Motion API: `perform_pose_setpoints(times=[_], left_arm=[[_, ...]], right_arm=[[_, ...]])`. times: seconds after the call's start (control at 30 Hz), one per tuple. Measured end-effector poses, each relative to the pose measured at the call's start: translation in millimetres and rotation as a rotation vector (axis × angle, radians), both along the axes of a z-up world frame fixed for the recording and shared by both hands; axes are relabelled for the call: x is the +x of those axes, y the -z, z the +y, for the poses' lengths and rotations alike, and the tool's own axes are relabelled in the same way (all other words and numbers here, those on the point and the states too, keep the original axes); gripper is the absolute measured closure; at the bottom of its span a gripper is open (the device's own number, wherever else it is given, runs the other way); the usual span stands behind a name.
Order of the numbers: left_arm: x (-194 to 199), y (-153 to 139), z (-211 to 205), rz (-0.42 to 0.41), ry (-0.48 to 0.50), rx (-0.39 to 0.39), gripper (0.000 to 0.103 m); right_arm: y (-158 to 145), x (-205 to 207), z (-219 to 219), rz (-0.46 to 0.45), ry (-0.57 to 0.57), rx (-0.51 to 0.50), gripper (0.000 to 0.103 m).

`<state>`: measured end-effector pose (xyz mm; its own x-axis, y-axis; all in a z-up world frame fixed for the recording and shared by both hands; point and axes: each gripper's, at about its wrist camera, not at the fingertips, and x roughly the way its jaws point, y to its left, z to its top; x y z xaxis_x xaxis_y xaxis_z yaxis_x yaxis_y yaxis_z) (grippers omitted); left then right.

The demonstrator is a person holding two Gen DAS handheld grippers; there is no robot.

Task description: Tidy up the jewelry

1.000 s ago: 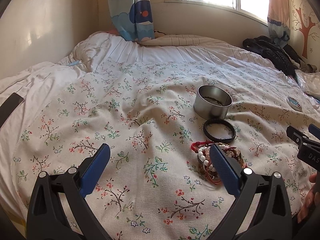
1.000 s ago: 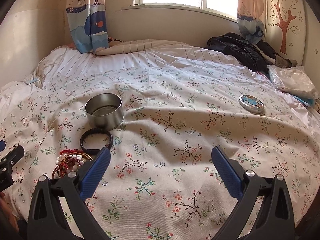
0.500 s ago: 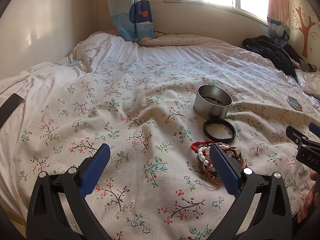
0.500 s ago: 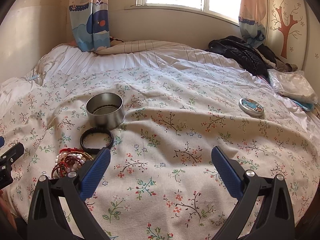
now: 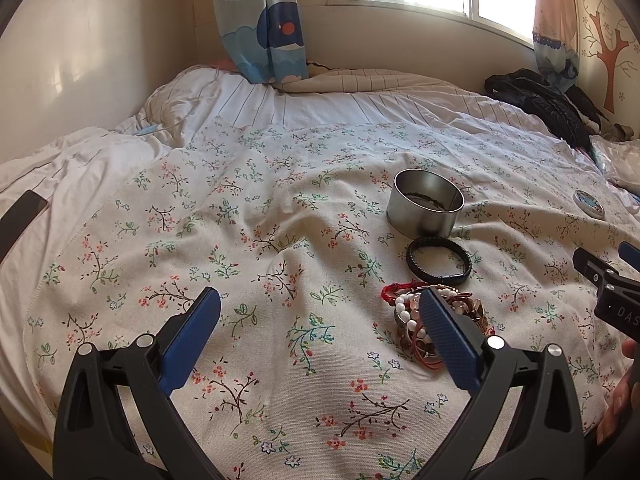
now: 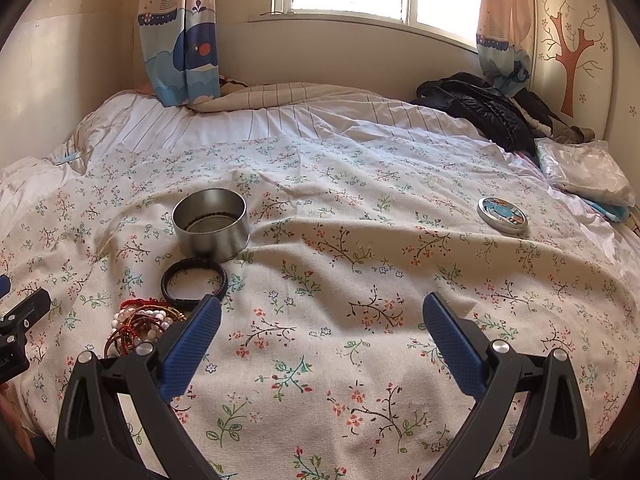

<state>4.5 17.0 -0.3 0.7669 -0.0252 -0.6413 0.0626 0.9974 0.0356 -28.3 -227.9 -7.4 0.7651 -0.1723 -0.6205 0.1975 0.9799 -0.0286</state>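
Observation:
A round metal tin (image 5: 425, 208) stands open on the floral bedspread, with something dark at its bottom; it also shows in the right wrist view (image 6: 211, 223). A black braided bracelet (image 5: 439, 260) (image 6: 195, 282) lies just in front of it. Nearer me lies a heap of beaded and red-cord bracelets (image 5: 416, 316) (image 6: 138, 326). My left gripper (image 5: 320, 328) is open and empty, its right finger in front of the heap. My right gripper (image 6: 320, 332) is open and empty, with the heap at its left finger.
The tin's lid (image 6: 502, 215) with a blue picture lies to the right. A black jacket (image 6: 480, 110) and a plastic bag (image 6: 584, 170) lie at the far right. A curtain (image 6: 180, 32) hangs at the back. The bedspread (image 6: 360, 280) is wrinkled.
Both grippers have stayed open; the views have shifted only slightly. The jewelry has not moved.

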Motion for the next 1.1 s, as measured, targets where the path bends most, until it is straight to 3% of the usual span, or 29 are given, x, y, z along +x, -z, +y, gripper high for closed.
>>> perform_pose_setpoints(times=[0.77,0.9,1.1], left_arm=[[-0.6,-2.9,-3.8,-0.003,0.009,0.012,0.007],[-2.0,-3.1,-5.7,-0.017,0.011,0.012,0.007],[-2.7,-2.3,-8.0,-0.023,0.032,0.013,0.007]], right_arm=[[2.0,10.1,12.4,-0.026,-0.091,0.020,0.006],[6.0,22.8,18.6,-0.030,-0.148,0.037,0.006],[22.3,58.6,42.6,0.047,-0.314,0.029,0.006]])
